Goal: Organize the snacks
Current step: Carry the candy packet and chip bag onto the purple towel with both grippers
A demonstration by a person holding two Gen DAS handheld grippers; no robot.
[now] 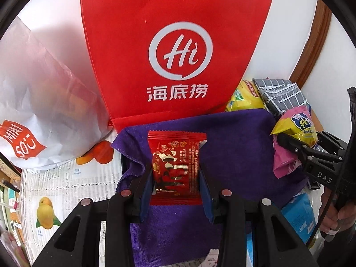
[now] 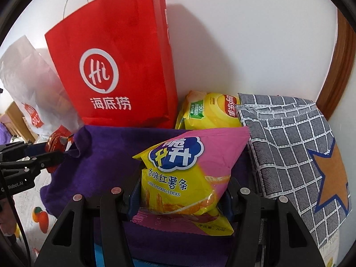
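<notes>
My left gripper [image 1: 175, 173] is shut on a small red snack packet [image 1: 175, 164], held upright above a purple cloth [image 1: 240, 146]. My right gripper [image 2: 180, 198] is shut on a pink and yellow bag of sweet potato sticks [image 2: 178, 173], also over the purple cloth [image 2: 104, 155]. The left wrist view shows the right gripper [image 1: 296, 146] at the right with that bag [image 1: 293, 133]. In the right wrist view the left gripper [image 2: 55, 153] and the red packet [image 2: 55, 142] appear at the left edge.
A red paper bag [image 1: 173, 51] stands against the white wall behind the cloth, a white plastic bag [image 1: 40, 102] to its left. A yellow chip bag [image 2: 209, 111] and a grey checked cloth [image 2: 289, 151] lie to the right. A fruit-print tablecloth [image 1: 66, 191] covers the table; a blue package [image 1: 300, 218] lies nearby.
</notes>
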